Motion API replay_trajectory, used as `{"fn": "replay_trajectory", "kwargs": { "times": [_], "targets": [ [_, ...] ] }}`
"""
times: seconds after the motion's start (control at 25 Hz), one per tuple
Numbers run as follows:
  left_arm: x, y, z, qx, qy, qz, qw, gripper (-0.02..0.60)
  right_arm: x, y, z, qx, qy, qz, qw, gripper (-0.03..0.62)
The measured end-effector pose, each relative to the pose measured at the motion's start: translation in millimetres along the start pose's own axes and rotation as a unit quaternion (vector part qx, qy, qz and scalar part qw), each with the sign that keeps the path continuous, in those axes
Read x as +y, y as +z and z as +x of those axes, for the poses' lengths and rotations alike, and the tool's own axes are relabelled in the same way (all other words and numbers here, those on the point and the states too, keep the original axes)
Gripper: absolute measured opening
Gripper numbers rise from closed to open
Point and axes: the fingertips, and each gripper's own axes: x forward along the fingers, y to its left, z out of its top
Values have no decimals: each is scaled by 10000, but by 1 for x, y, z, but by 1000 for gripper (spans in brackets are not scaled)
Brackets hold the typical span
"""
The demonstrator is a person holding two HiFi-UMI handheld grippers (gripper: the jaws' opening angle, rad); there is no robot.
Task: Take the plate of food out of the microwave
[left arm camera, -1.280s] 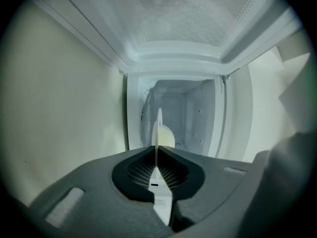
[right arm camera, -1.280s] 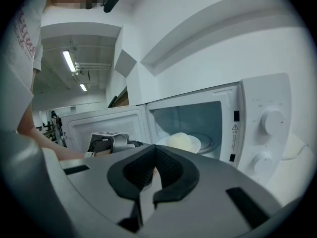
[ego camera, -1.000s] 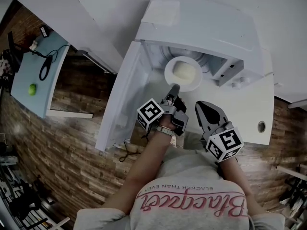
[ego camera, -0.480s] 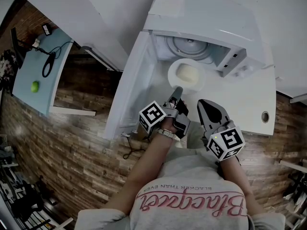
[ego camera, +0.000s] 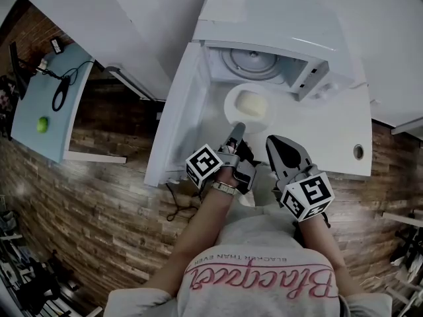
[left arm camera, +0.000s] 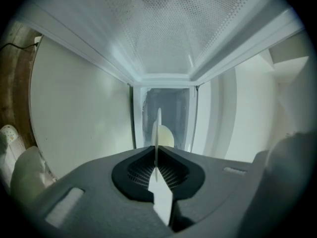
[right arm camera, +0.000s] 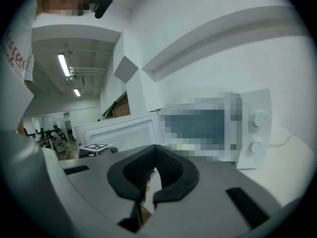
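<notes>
The white plate [ego camera: 247,104] with a pale yellow lump of food [ego camera: 252,102] hangs just in front of the open microwave [ego camera: 277,32]. My left gripper [ego camera: 238,129] is shut on the plate's near rim. In the left gripper view the plate [left arm camera: 158,128] shows edge-on between the pads, with the food [left arm camera: 167,136] beyond them, and the left gripper [left arm camera: 156,151] faces the cavity. The bare glass turntable [ego camera: 254,61] lies inside. My right gripper [ego camera: 272,141] hovers just right of the left one, shut with nothing in it [right arm camera: 154,168].
The microwave door [ego camera: 180,114] stands swung out to the left, close beside my left gripper. The white counter [ego camera: 334,134] has a round hole [ego camera: 357,152] at the right. A pale blue table [ego camera: 33,111] with a green ball [ego camera: 43,124] stands far left over the wood floor.
The plate has come out of the microwave mouth toward me with the left gripper still shut on it, leaving the turntable uncovered. The right gripper has drawn back alongside it.
</notes>
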Motion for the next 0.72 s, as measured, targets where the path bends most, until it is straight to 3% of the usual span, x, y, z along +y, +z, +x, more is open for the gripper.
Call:
{"fn": "replay_trajectory", "kwargs": {
  "times": [0.44,0.72],
  "targets": [
    [-24,5,-5,33,36,21,10000,18,10,29,12,-235,92,155,9996,11],
    [-34,2,-8,50,97,79,9999,18,4,34,15,-80,201,-10,9998,11]
  ]
}}
